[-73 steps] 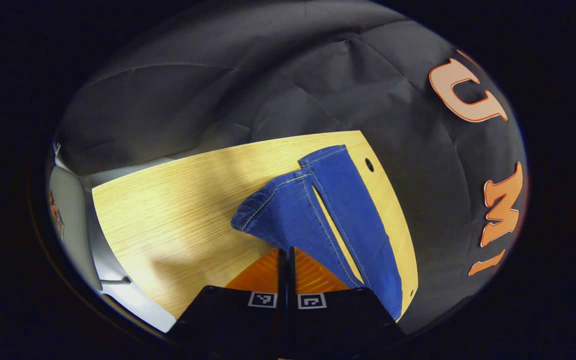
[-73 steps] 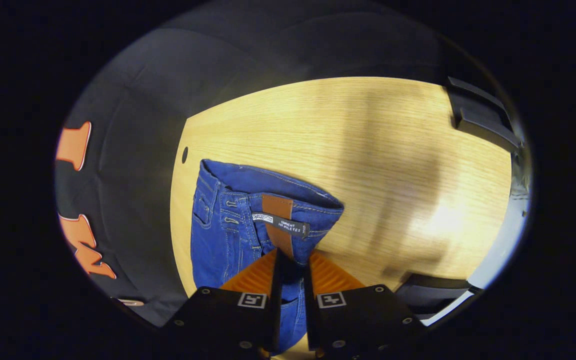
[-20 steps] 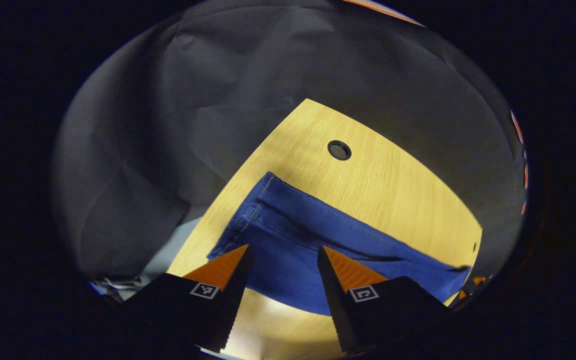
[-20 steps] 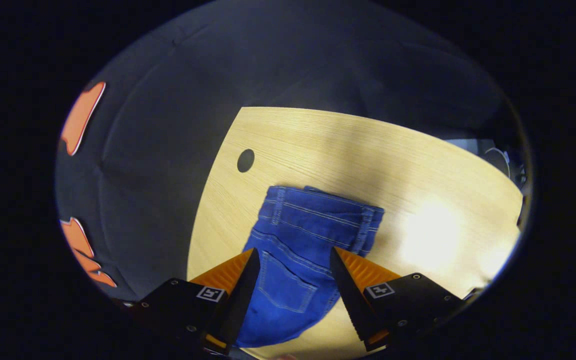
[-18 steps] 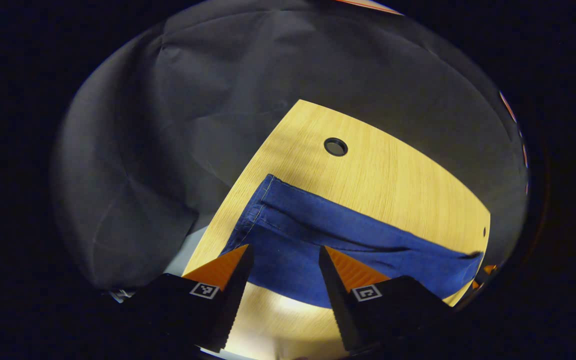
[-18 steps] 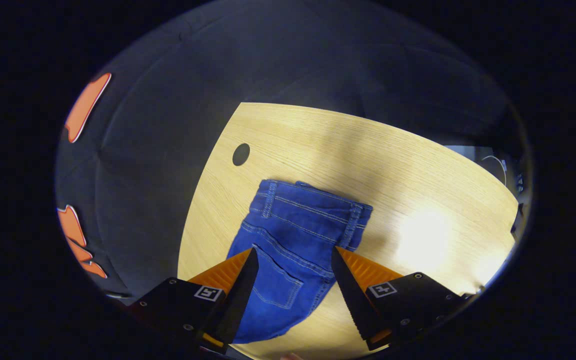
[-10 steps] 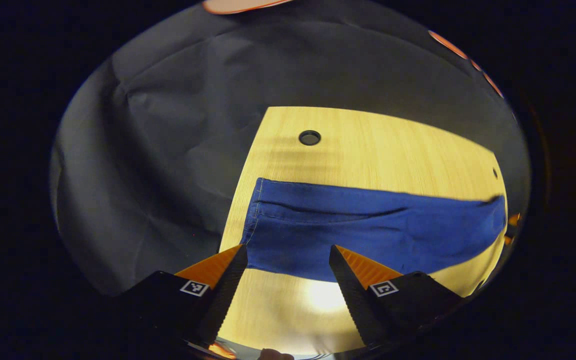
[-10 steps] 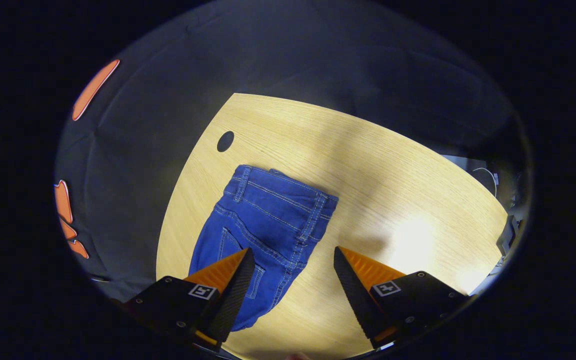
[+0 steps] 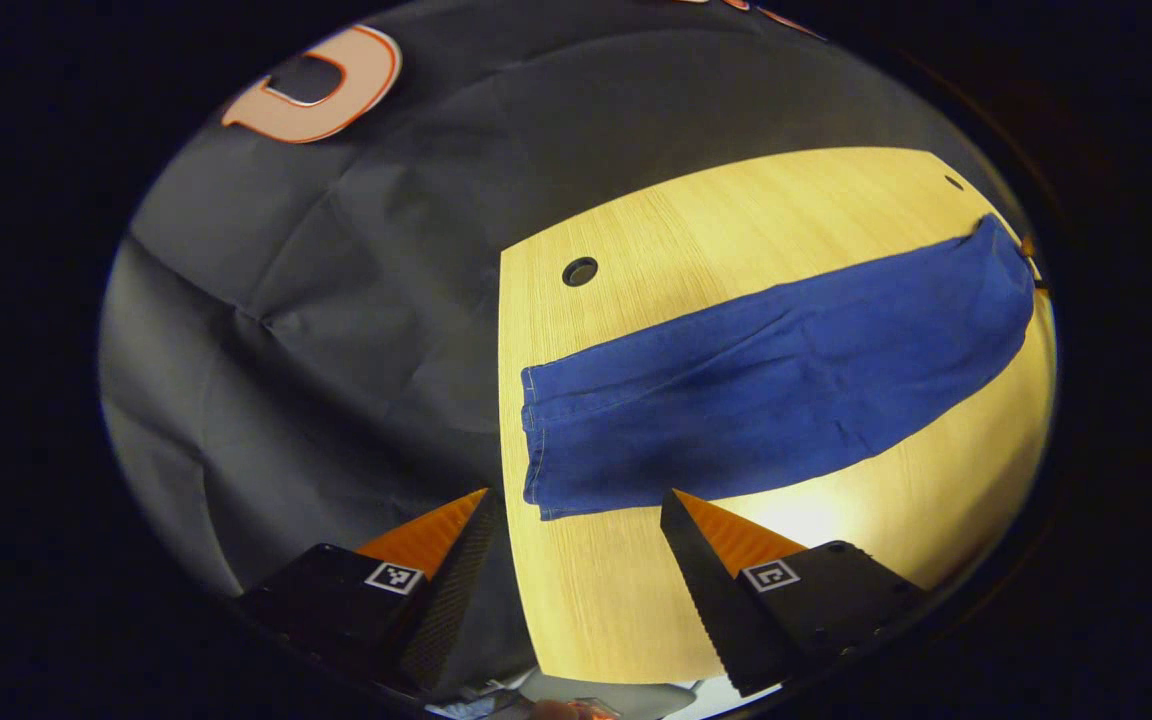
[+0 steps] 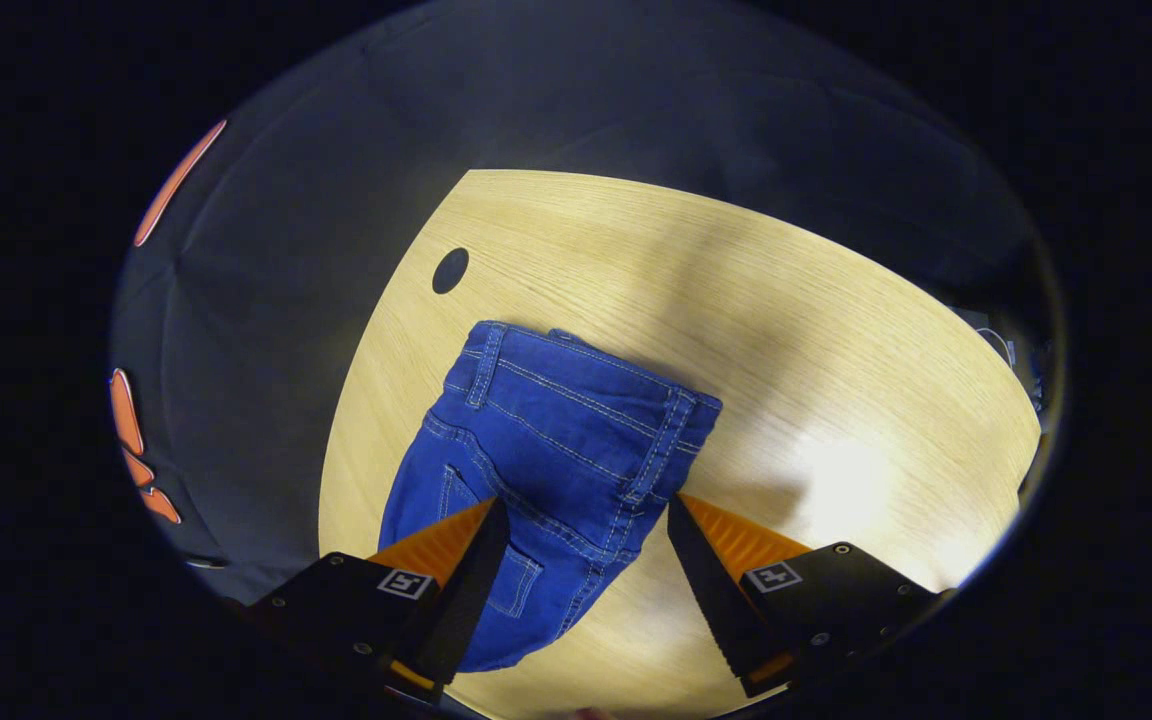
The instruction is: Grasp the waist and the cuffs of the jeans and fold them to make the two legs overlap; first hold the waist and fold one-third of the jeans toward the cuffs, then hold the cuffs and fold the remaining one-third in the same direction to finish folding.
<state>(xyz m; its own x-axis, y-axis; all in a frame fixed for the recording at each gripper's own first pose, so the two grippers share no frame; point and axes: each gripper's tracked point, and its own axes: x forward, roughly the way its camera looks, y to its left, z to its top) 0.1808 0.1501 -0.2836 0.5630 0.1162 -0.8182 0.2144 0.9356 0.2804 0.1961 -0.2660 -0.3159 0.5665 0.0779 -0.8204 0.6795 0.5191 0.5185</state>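
As legs overlap: jeans (image 9: 756,390) lie flat on worktop (image 10: 836,330).
Left gripper (image 9: 576,520): spread, near cuffs (image 9: 533,440).
Right gripper (image 10: 581,525): spread over waist (image 10: 586,395).
Next: pinch both waist layers squarely.

A light wooden table (image 9: 636,600) carries the load. Blue jeans (image 9: 766,380) lie flat on it, legs overlapped. A round hole (image 9: 580,271) in the tabletop sits near the cuffs (image 9: 533,440).
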